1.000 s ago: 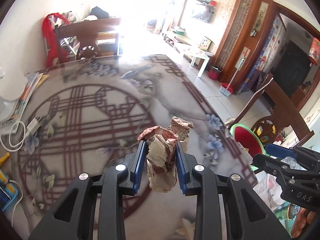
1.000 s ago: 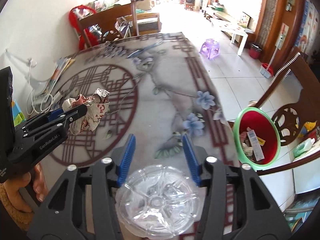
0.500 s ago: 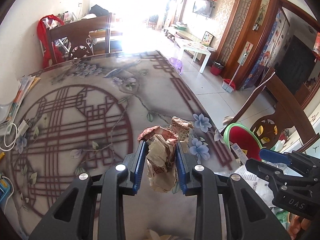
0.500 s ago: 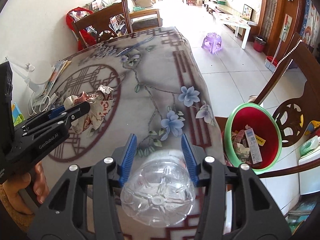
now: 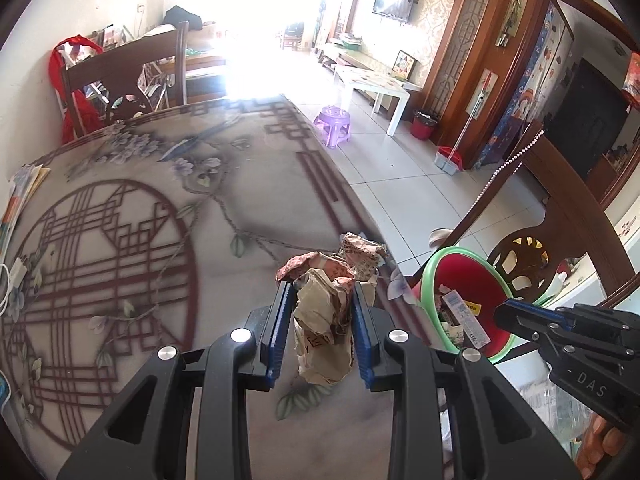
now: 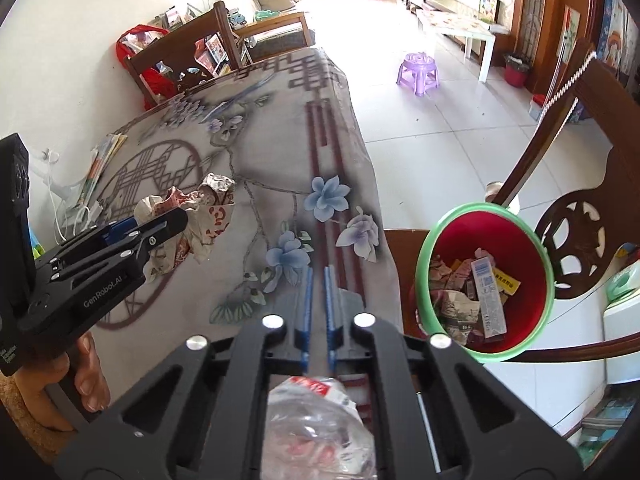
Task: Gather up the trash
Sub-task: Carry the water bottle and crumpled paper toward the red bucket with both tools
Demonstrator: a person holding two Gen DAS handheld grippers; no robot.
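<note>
Our left gripper (image 5: 322,318) jaws clamping crumpled paper (image 5: 326,312) above the desk (image 5: 160,240), right gripper (image 6: 317,280) jaws nearly closed, crushed plastic bottle (image 6: 320,428) beneath, red bin (image 6: 486,284) nearby

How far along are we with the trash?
Done: the red bin already holds paper scraps and a carton. In hand: left gripper clamps a crumpled paper wad above the table; right gripper is nearly shut, plastic bottle behind its pads, grip unclear. Left: drop both in the bin.
</note>
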